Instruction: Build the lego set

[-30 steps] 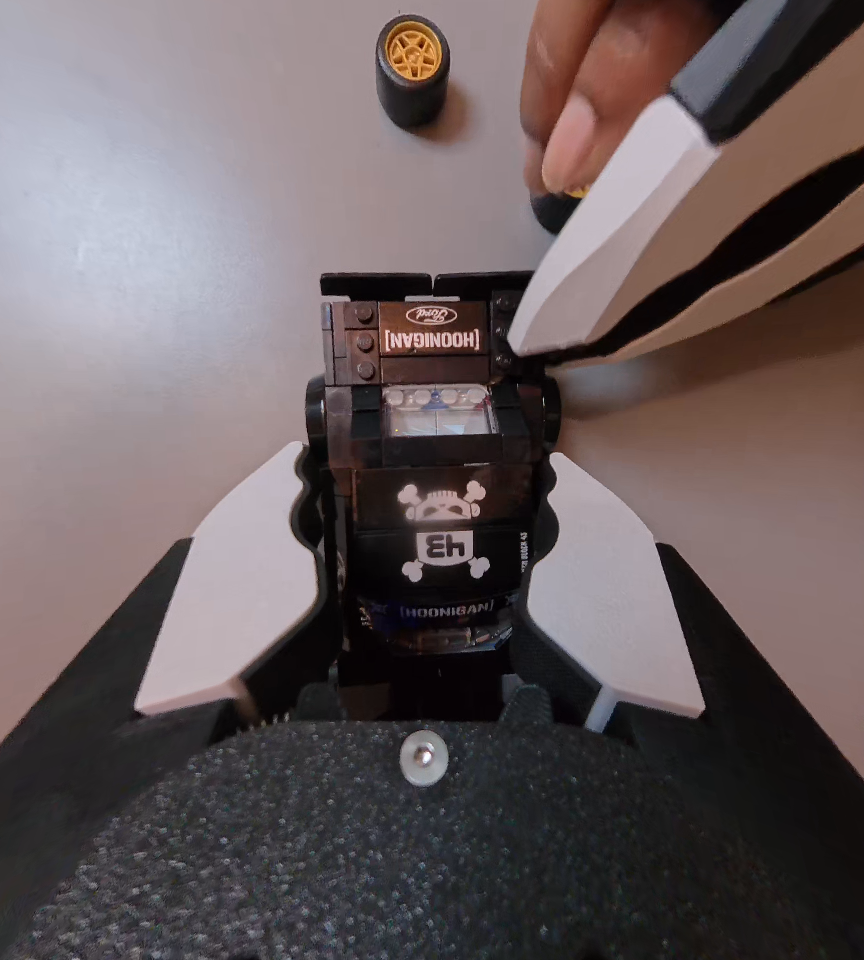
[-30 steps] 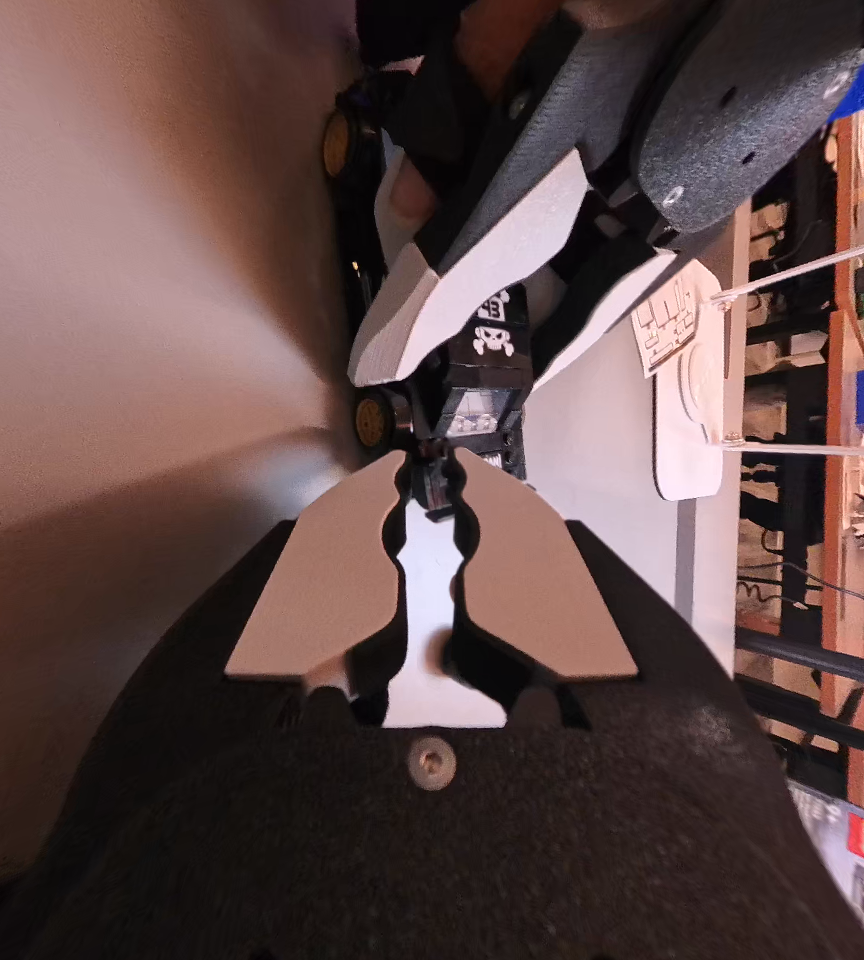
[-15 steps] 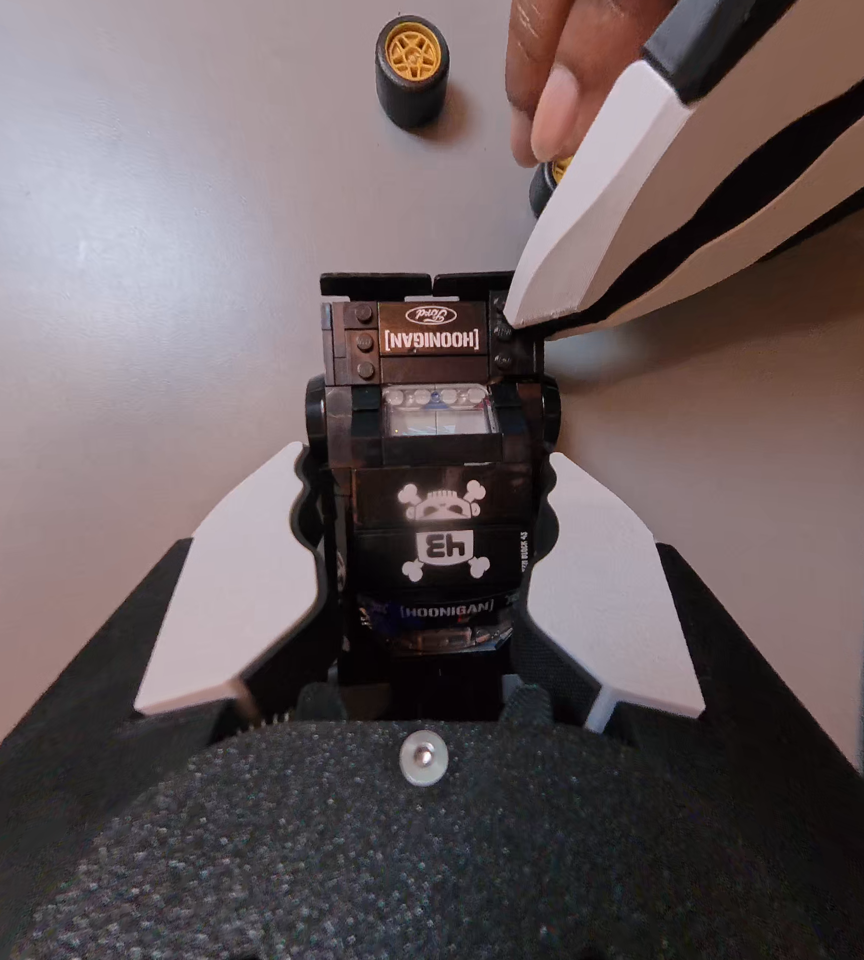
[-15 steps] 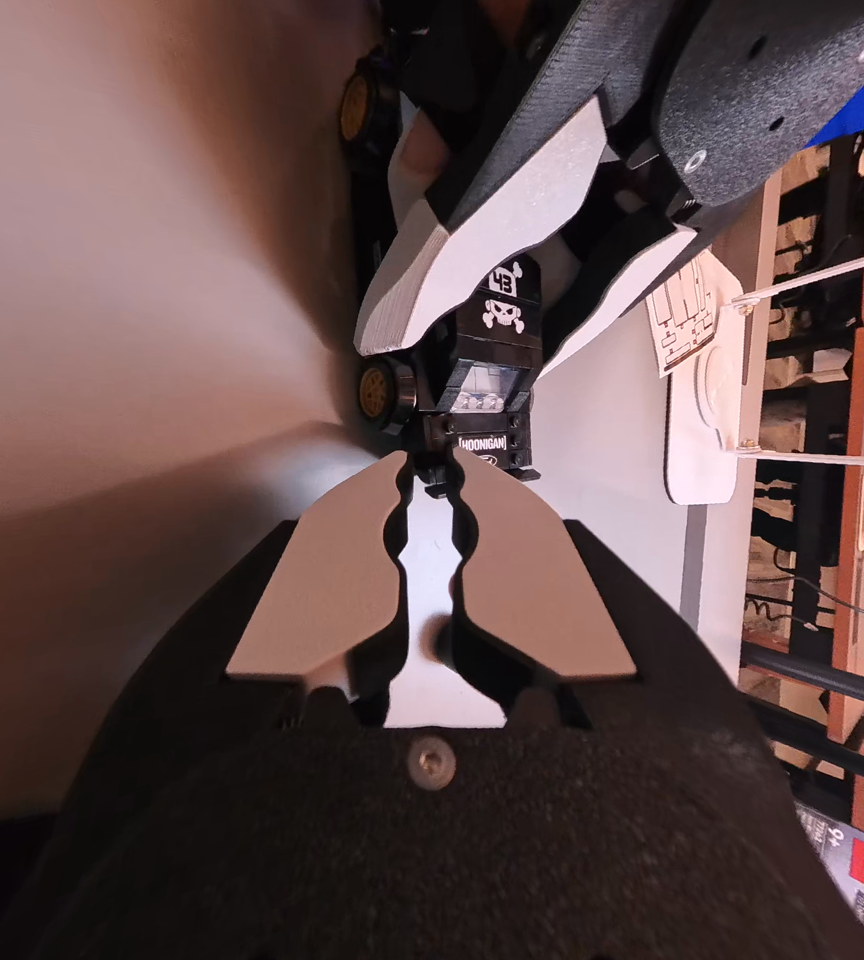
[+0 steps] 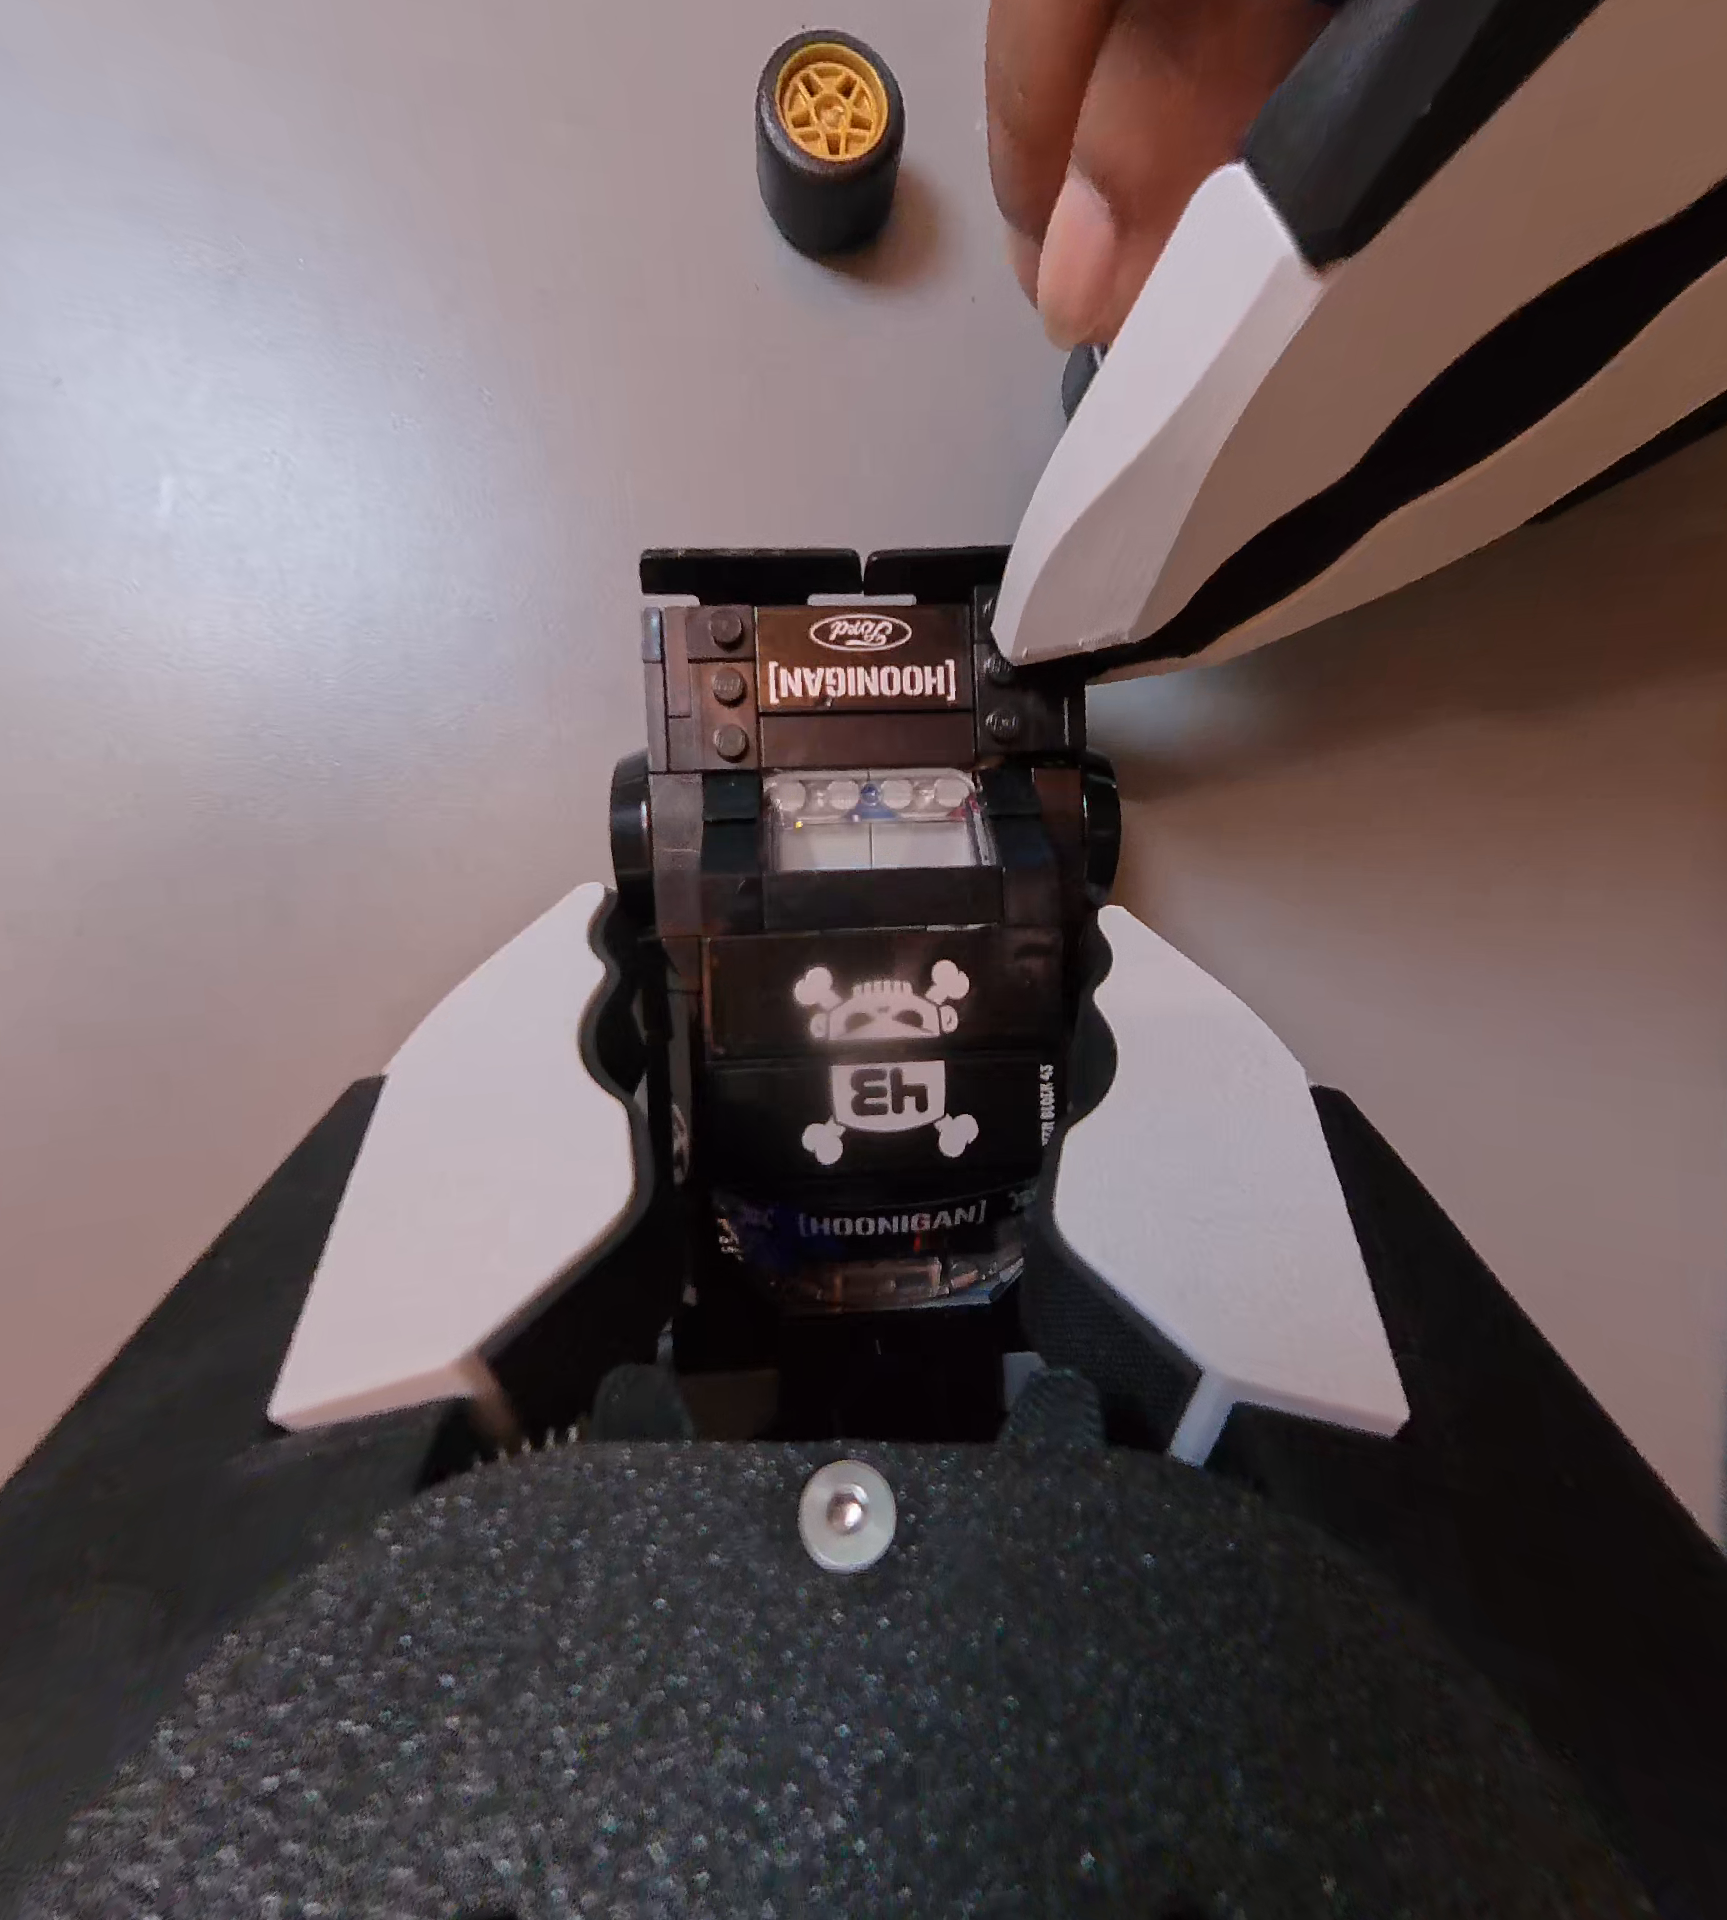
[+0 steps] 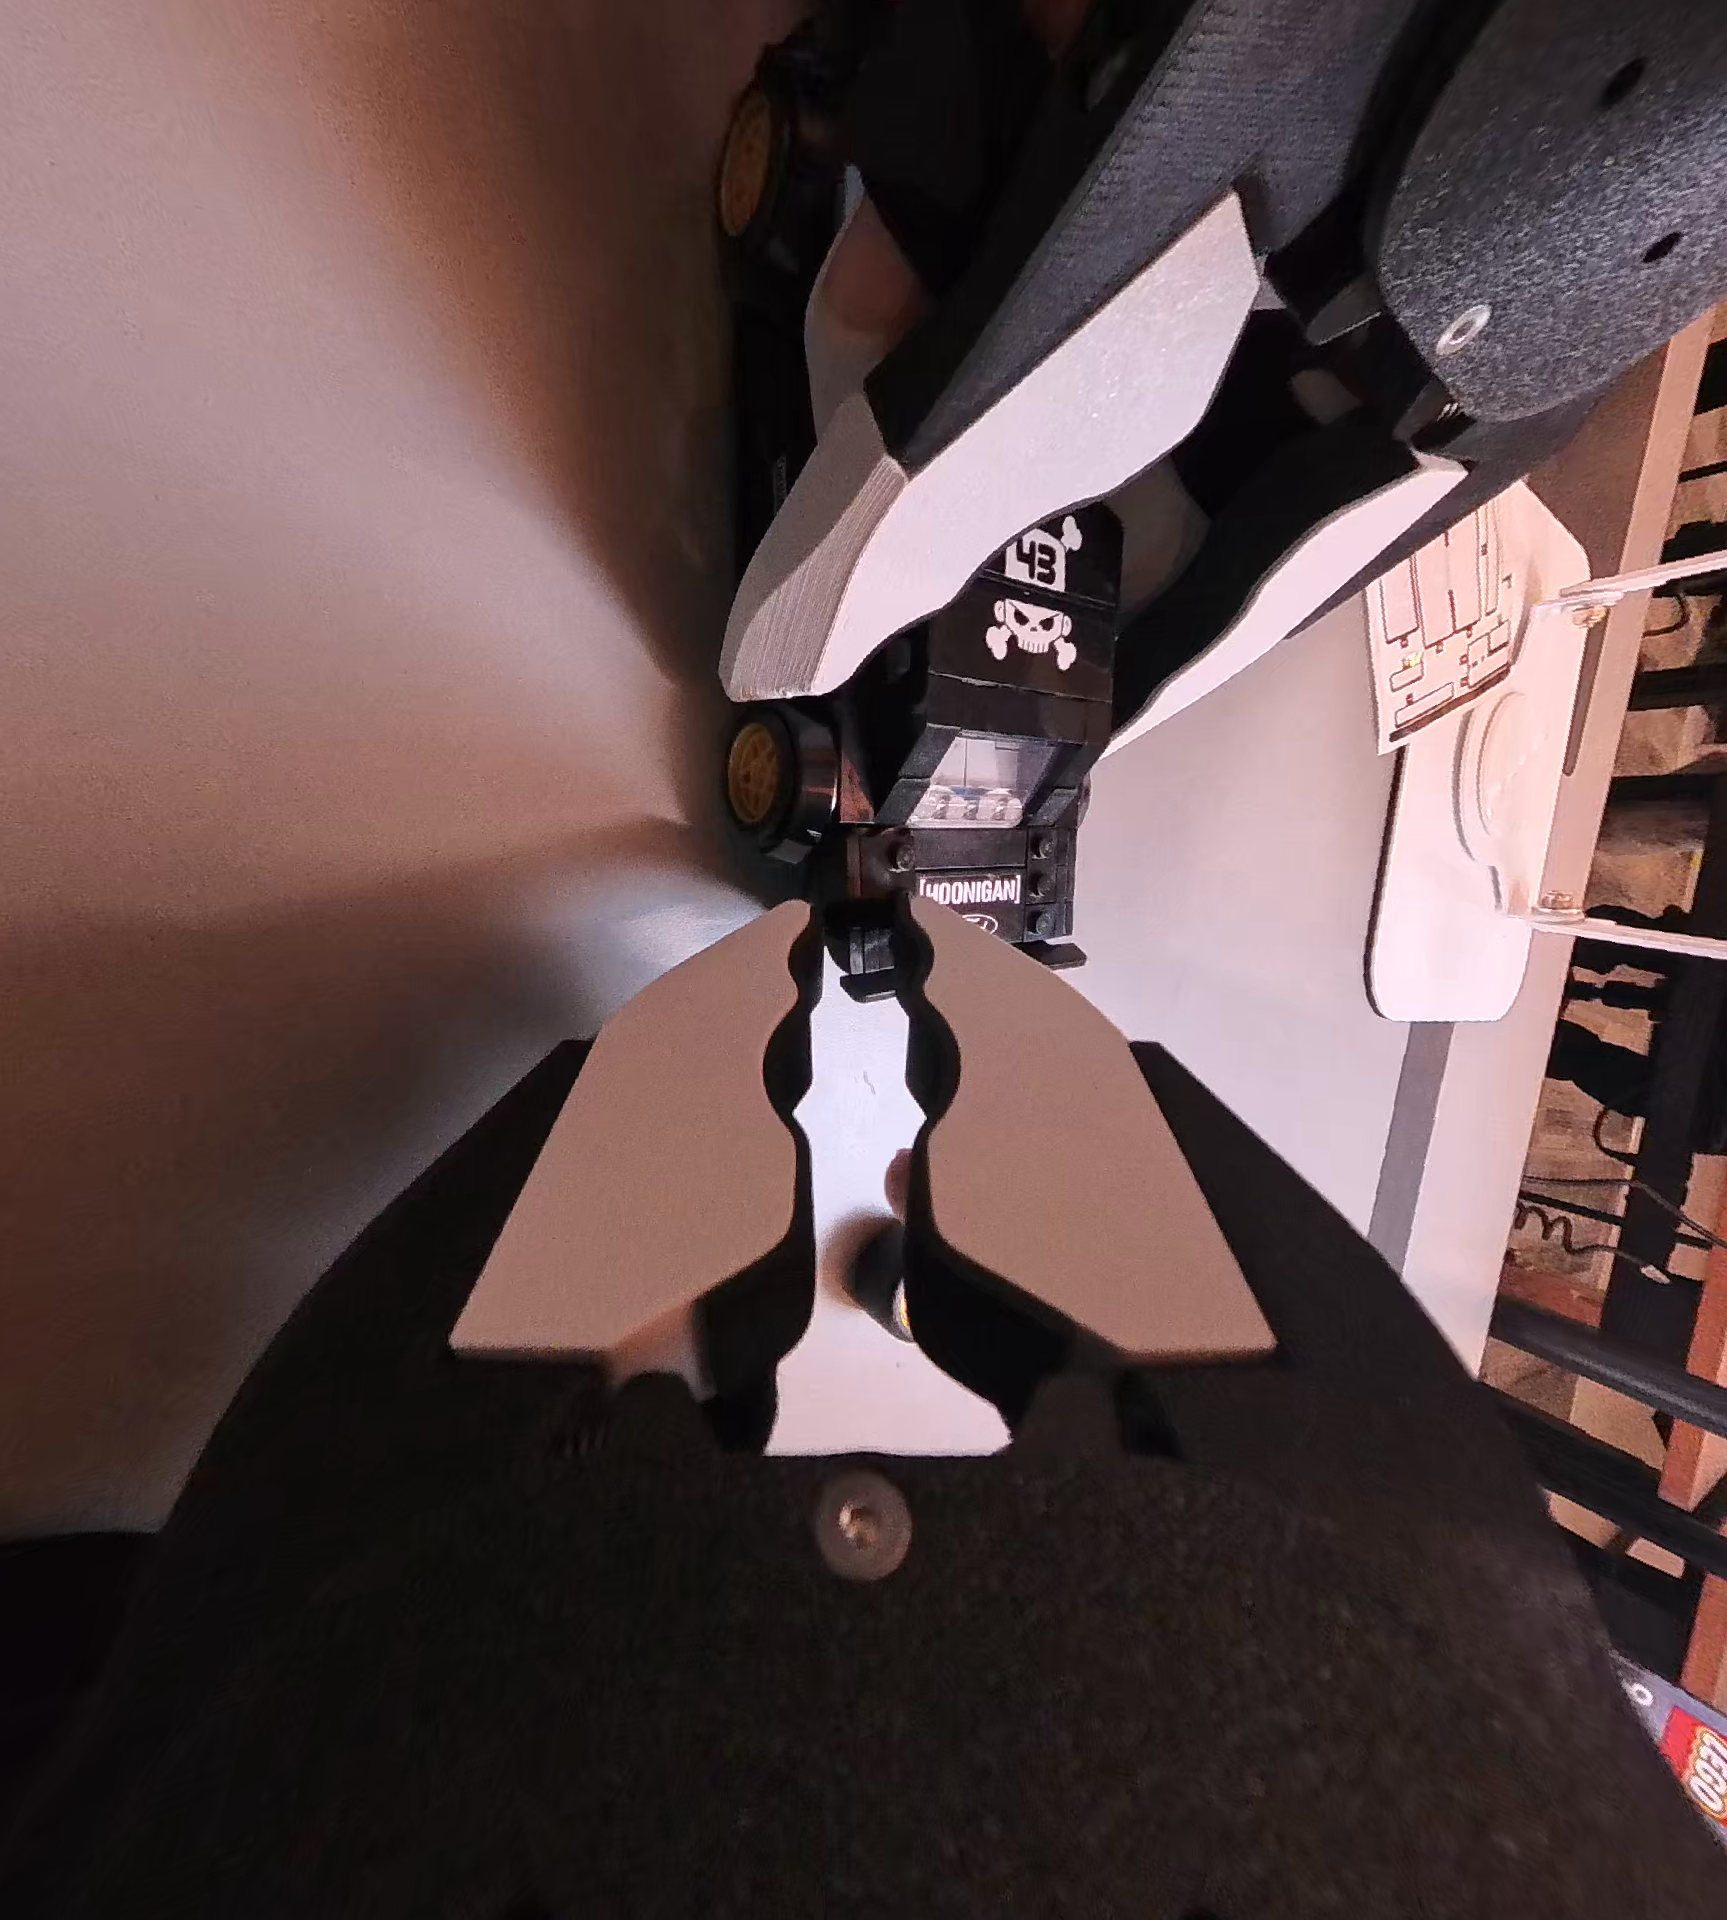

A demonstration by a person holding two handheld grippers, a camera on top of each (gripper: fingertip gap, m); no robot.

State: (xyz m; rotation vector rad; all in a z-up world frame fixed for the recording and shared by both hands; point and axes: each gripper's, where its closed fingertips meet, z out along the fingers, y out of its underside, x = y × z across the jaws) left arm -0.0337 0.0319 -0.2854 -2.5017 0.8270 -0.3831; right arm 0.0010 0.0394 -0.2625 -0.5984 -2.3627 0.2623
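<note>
The black brick-built toy car with white skull-and-crossbones markings [image 5: 874,997] sits on the grey table top [image 5: 267,520], clamped by its flanks between the two white fingers of the left gripper [image 5: 854,935], its roof facing the left wrist camera and its studded end pointing away. The right gripper [image 6: 864,914] meets that far end from the side. In the left wrist view its white fingertips [image 5: 1067,603] touch the car's far right corner, beside a row of studs. In the right wrist view its jaws are nearly together, with only a narrow gap between them, and a small black part of the car's end lies in that gap; whether they truly pinch it I cannot tell. A person's fingers [image 5: 1077,197] lie along the right gripper. A loose black tyre with a gold spoked rim [image 5: 831,156] stands on the table beyond the car, well apart from it. A second gold-rimmed wheel [image 6: 771,774] is mounted on the car's side.
</note>
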